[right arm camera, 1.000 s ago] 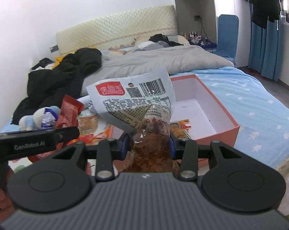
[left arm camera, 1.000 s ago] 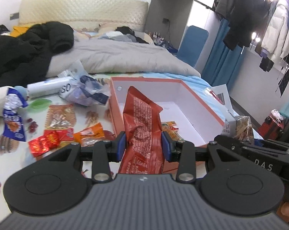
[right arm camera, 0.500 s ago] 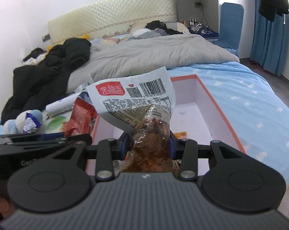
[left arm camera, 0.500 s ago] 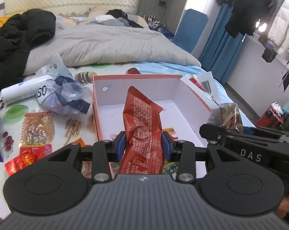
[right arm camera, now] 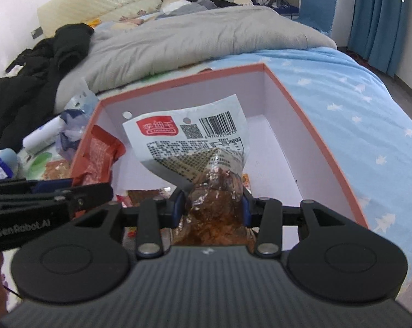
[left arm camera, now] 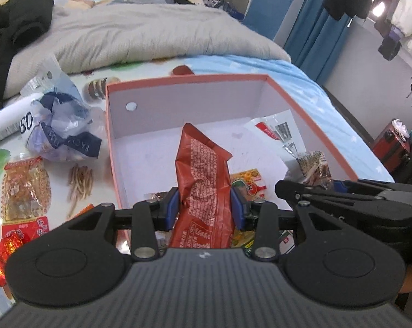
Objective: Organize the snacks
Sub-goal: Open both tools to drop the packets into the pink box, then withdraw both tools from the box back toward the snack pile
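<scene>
While both hang over box (left arm camera: 312,125), left tool (left arm camera: 203,209) pinches red packet (left arm camera: 200,169); right tool (right arm camera: 212,206) pinches clear snack bag (right arm camera: 195,142).

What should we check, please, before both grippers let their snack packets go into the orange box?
1. Left gripper clamped on the red packet: ok.
2. Right gripper clamped on the clear barcode packet: ok.
3. Both packets over the orange box, inside its walls: ok.
4. Bare box floor beyond the snacks already inside: ok.
5. Packets low enough to drop without bouncing out: cannot tell.
6. Grippers apart from each other: ok, though close.
</scene>
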`<state>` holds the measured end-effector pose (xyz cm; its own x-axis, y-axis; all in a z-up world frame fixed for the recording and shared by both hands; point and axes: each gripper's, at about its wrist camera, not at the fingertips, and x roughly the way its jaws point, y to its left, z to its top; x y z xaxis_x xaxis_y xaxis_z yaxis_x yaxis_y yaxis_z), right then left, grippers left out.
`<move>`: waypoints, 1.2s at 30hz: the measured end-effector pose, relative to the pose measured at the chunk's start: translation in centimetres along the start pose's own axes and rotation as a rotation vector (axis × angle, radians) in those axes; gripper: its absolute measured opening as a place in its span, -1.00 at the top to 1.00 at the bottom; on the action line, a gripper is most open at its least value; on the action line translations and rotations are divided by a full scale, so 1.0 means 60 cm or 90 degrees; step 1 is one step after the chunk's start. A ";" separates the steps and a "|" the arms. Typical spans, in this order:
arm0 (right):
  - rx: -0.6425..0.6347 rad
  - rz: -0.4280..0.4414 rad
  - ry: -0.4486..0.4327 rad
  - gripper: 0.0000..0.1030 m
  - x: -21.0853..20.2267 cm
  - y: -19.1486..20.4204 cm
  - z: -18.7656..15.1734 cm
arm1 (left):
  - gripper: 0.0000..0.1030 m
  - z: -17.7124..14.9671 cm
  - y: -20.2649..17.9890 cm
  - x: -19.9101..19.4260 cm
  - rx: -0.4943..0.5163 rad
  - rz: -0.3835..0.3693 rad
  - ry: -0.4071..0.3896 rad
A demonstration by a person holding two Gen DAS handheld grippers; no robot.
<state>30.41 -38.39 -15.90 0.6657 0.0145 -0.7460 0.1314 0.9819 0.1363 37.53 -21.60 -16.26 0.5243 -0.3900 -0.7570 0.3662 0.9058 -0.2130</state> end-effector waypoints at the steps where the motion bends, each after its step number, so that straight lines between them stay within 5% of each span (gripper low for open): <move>1: 0.005 0.002 0.005 0.13 0.005 -0.003 0.000 | 0.12 0.000 0.001 0.004 -0.001 0.000 0.003; 5: 0.013 -0.008 0.026 -0.02 0.018 -0.009 -0.002 | -0.14 -0.004 -0.004 0.000 -0.010 0.003 0.000; 7: 0.020 -0.012 0.028 -0.35 0.014 -0.013 -0.005 | -0.27 -0.006 -0.011 -0.019 -0.006 0.009 -0.020; 8: 0.020 -0.014 0.023 -0.37 0.009 -0.015 -0.006 | -0.28 -0.006 -0.014 -0.030 0.000 0.012 -0.028; 17: 0.045 0.007 -0.039 -0.37 -0.099 -0.022 -0.028 | -0.28 -0.035 -0.039 -0.169 0.011 0.023 -0.092; 36: 0.004 0.092 -0.177 -0.37 -0.343 0.095 -0.161 | -0.32 -0.247 -0.008 -0.495 -0.005 0.103 -0.227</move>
<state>10.35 -31.26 -6.08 0.8533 0.1010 -0.5116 0.0243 0.9723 0.2325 10.37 -8.00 -2.83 0.8096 -0.2737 -0.5193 0.2518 0.9610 -0.1140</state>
